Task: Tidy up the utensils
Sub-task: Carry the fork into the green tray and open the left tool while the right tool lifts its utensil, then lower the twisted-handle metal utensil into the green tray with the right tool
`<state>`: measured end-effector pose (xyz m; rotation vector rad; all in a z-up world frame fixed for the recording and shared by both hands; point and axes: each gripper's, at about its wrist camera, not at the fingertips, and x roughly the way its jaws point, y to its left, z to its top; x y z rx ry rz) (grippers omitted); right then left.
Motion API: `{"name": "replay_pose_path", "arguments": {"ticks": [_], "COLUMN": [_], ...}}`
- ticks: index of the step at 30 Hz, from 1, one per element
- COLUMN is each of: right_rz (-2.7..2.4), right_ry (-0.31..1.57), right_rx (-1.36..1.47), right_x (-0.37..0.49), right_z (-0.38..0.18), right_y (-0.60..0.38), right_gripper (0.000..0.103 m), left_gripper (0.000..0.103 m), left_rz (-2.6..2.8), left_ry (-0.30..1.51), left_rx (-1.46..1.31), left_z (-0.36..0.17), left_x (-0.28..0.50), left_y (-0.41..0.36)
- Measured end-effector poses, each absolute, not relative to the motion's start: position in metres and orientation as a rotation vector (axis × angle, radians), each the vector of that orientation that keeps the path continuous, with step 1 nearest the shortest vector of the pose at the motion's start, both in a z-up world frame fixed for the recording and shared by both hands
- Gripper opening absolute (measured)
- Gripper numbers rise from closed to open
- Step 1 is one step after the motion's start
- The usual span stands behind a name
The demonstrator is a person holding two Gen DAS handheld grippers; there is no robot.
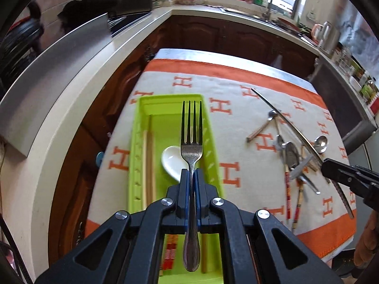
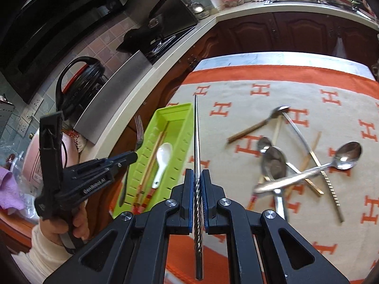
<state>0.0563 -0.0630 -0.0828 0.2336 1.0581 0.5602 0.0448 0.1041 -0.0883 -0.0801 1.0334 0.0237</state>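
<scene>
Left gripper (image 1: 191, 174) clamps 1 fork (image 1: 191, 142) above the green tray (image 1: 214, 127), right gripper (image 2: 197, 177) pinches what looks like a metal chopstick (image 2: 196, 130), both seemingly bound for sorting into it

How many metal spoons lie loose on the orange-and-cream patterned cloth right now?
4, all in the pile on the cloth: gold-handled spoon farthest, small spoon mid-pile, large dull spoon beside it, shiny spoon at right. Crossed handles may hide more.
</scene>
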Motion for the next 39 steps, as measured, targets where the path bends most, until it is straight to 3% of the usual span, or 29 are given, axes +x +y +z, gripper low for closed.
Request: {"name": "replay_pose_path", "arguments": {"ticks": [11,19,32,36,39], "right_rz": [0.506,0.438,0.41,0.415,0.429], "right_ry": [1.188,1.249,1.332,1.412,1.443], "right_rx": [0.178,0.159,0.163,0.182,0.176], "right_x": [0.077,0.092,0.105,0.1,0.093], "right_z": [-0.118,-0.152,-0.183,-0.195,-0.201], "right_y": [0.042,0.069,0.096,0.1,0.103], "right_gripper": [0.006,0.006,0.006,0.006,0.007], "left_gripper": [0.002,0.023,0.029,0.044,0.044], "left_rz": [0.038,0.041,0.096,0.111,0.123], "left_ry": [1.077,1.013,0.988,0.989,0.982], "left_rx": [-0.11,-0.17,-0.227,-0.247,-0.239], "left_z": [-0.131,-0.117,-0.11,-0.11,-0.109], "left_x": [0.048,0.04,0.031,0.03,0.03], "left_y": [0.138,0.156,0.191,0.197,0.199]}}
